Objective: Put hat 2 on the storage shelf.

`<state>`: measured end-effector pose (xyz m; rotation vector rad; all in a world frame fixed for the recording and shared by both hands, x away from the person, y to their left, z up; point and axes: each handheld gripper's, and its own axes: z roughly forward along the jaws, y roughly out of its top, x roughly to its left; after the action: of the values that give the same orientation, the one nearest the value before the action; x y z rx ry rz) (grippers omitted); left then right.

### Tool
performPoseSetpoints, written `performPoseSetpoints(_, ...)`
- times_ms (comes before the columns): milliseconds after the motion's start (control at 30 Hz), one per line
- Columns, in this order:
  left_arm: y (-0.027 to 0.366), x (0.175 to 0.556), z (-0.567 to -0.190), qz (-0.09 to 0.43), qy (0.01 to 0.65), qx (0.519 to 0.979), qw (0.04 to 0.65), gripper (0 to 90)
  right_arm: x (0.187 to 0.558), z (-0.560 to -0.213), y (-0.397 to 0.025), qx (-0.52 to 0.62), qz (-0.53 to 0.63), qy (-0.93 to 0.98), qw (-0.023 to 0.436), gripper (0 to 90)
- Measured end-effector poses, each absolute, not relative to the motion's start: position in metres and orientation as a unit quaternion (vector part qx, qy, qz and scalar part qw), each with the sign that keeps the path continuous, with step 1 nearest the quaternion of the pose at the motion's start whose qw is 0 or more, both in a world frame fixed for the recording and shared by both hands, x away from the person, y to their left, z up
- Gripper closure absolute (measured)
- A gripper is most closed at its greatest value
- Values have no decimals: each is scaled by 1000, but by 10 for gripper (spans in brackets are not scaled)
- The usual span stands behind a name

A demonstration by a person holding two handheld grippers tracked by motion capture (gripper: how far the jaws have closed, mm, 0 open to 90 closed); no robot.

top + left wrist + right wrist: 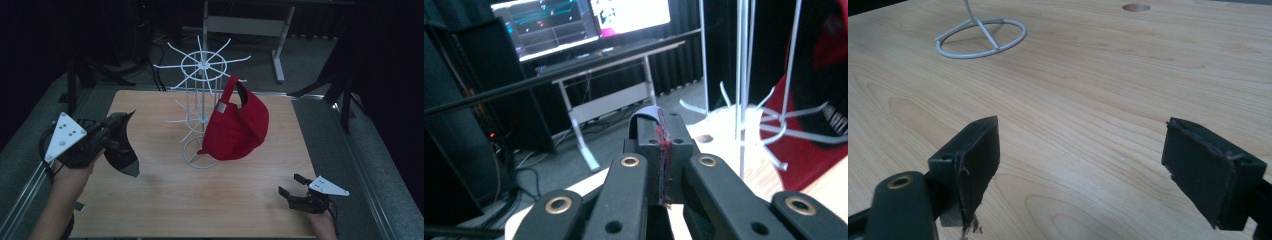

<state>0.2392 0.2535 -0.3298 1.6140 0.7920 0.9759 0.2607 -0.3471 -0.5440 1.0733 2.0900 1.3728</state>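
A white wire rack (201, 66) stands mid-table on a ring base (980, 37). A red cap (237, 125) hangs from one of its arms, on the right side. My left gripper (111, 129) is over the table's left edge, shut on the rim of a black cap (122, 150) that hangs below it. In the left gripper view the jaws (663, 137) press a thin fabric edge (664, 165) between them, with the rack (741, 75) and red cap (804, 155) beyond. My right gripper (292, 184) rests low near the front right corner, open and holding nothing (1083, 160).
The wooden table (165, 200) has a round hole (1136, 7) near its far side. Behind it stands a desk (280, 50) with lit monitors (574, 25). Dark stand legs (80, 75) flank the table's back corners.
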Motion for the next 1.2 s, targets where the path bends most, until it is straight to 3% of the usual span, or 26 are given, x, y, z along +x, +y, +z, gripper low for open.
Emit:
performPoseSetpoints(467,232,241,-288,417,264,667,559,900,259,-543,-347,382,501,749,206,153)
performPoseSetpoints(700,239,262,-276,358,240,665,610,900,259,-543,-348,383,501,749,205,153)
performPoseSetpoints(1200,227,300,-241,377,255,667,590,900,260,-544,-348,384,498,750,204,154)
